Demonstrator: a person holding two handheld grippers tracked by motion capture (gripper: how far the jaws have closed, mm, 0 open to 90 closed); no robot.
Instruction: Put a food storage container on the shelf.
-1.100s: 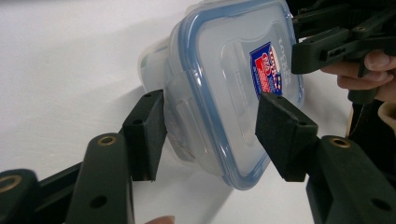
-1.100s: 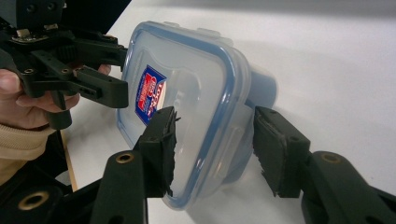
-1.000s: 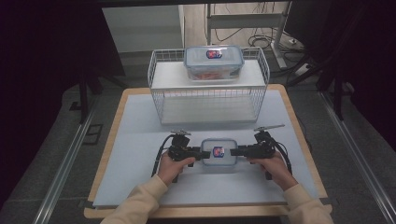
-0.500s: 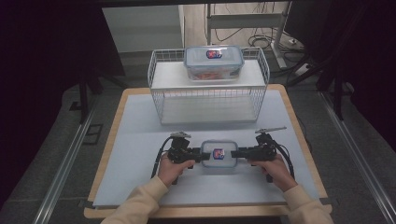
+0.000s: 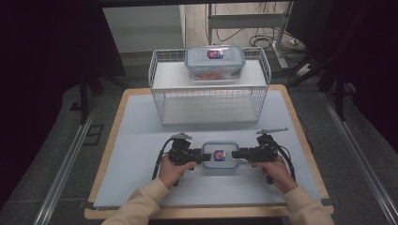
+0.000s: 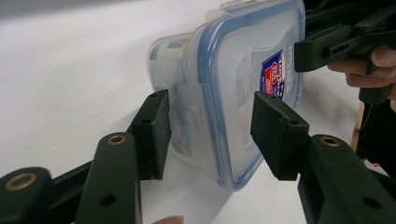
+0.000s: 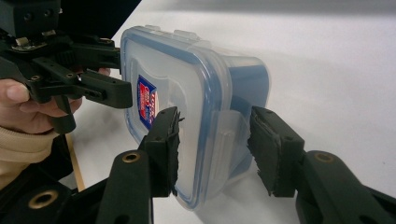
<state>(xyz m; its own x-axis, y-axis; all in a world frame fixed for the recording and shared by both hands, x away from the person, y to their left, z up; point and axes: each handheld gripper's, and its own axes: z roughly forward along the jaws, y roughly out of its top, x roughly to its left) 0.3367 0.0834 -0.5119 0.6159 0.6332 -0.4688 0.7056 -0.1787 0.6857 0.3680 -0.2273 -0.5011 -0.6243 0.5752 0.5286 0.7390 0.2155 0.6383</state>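
While it lies flat on the desk [image 5: 141,140] near its front edge, the box [image 5: 219,157], clear with a blue-rimmed lid, sits between both grippers. Left gripper [image 5: 201,156]: fingers straddle the box's left end clasp, partly open, pads just beside it. Right gripper [image 5: 236,154]: fingers likewise straddle the right end, not clamped. Behind: wire basket [image 5: 162,101], upturned, bearing a second box [image 5: 215,62].
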